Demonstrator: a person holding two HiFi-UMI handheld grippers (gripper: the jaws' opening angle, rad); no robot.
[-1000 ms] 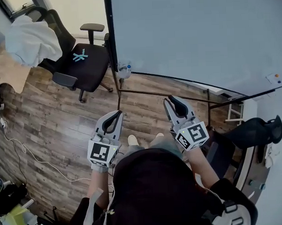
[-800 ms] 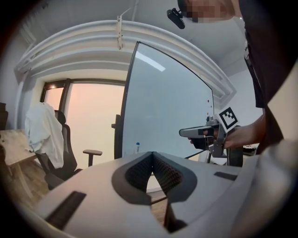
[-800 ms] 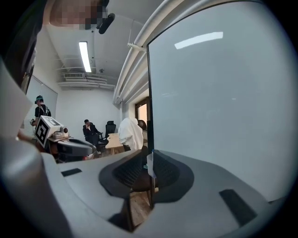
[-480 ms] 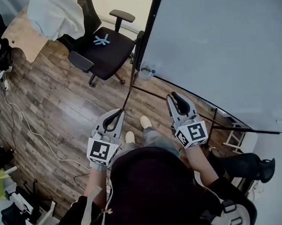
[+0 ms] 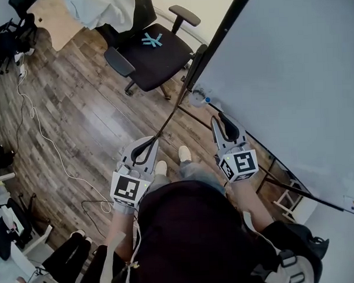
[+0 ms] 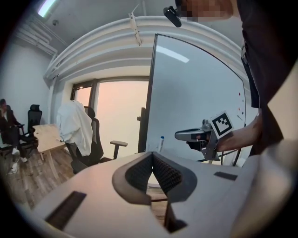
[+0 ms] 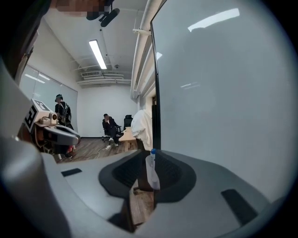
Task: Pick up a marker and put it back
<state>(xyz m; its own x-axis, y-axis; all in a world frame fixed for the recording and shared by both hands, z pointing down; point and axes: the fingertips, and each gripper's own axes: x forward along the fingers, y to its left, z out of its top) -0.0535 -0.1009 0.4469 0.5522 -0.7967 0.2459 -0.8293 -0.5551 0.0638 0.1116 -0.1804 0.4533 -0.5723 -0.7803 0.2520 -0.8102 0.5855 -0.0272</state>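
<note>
A white marker with a blue cap (image 5: 207, 100) stands upright in a pale holder (image 5: 196, 99) at the lower left corner of the big whiteboard (image 5: 290, 76). My right gripper (image 5: 220, 117) is held at waist height just below and right of it, apart from it, jaws a narrow gap open and empty. In the right gripper view the marker (image 7: 152, 158) shows through that gap, some way off. My left gripper (image 5: 148, 145) hangs further left over the floor, shut on nothing. In the left gripper view the marker (image 6: 161, 141) stands beside the board's edge.
A black office chair (image 5: 156, 54) stands beyond the holder. A desk with white cloth (image 5: 97, 8) is at the top. A cable (image 5: 46, 142) runs over the wooden floor at left. The board's dark stand bar (image 5: 175, 114) crosses between the grippers. People sit far off (image 7: 110, 126).
The head view has swung left and down: the whiteboard now fills the right, the chair sits top centre. The holder has come closer to my right gripper. Both grippers keep their pose.
</note>
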